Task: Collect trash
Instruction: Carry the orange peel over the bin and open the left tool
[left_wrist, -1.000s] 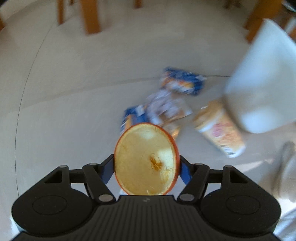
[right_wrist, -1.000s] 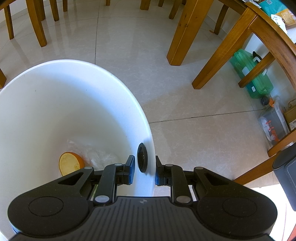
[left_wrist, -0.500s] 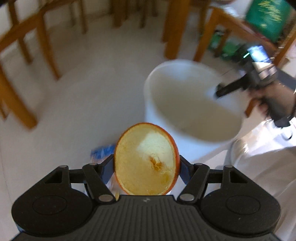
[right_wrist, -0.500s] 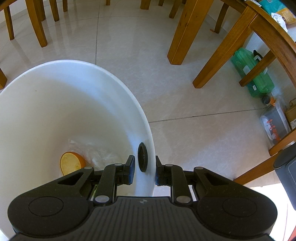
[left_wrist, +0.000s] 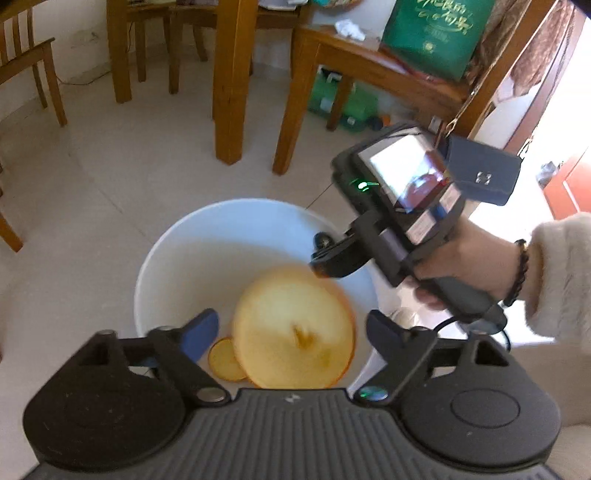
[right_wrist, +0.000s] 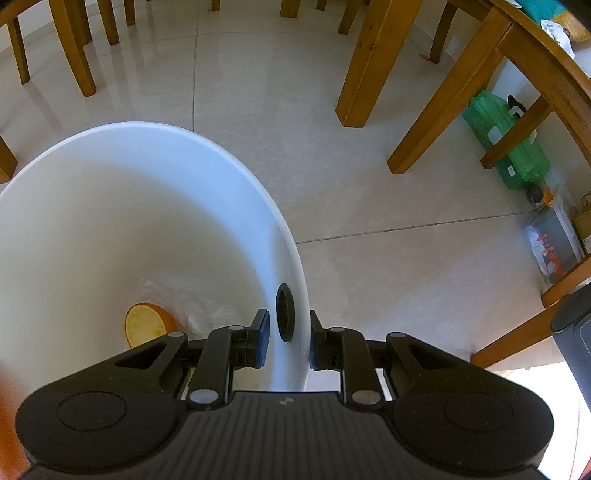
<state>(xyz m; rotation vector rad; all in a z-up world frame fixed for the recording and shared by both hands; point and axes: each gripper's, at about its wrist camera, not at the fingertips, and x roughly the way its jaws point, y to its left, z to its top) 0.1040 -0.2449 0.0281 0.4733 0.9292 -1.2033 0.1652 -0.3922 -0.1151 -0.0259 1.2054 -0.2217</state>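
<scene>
Orange peel (left_wrist: 293, 328) (blurred) sits free between wide-open left gripper (left_wrist: 291, 332); right gripper (right_wrist: 285, 341) clamps bucket (right_wrist: 236, 173) rim

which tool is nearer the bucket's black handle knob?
Right. The right tool straddles the bucket rim with the knob between its fingers; the left tool hangs open over the bucket's mouth, apart from it.

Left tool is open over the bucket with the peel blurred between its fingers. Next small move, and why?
Probably draw the left tool back from the bucket. Its fingers are spread, clear of the orange peel, which looks blurred as if dropping inside, where another peel lies. The right tool grips the rim.
</scene>
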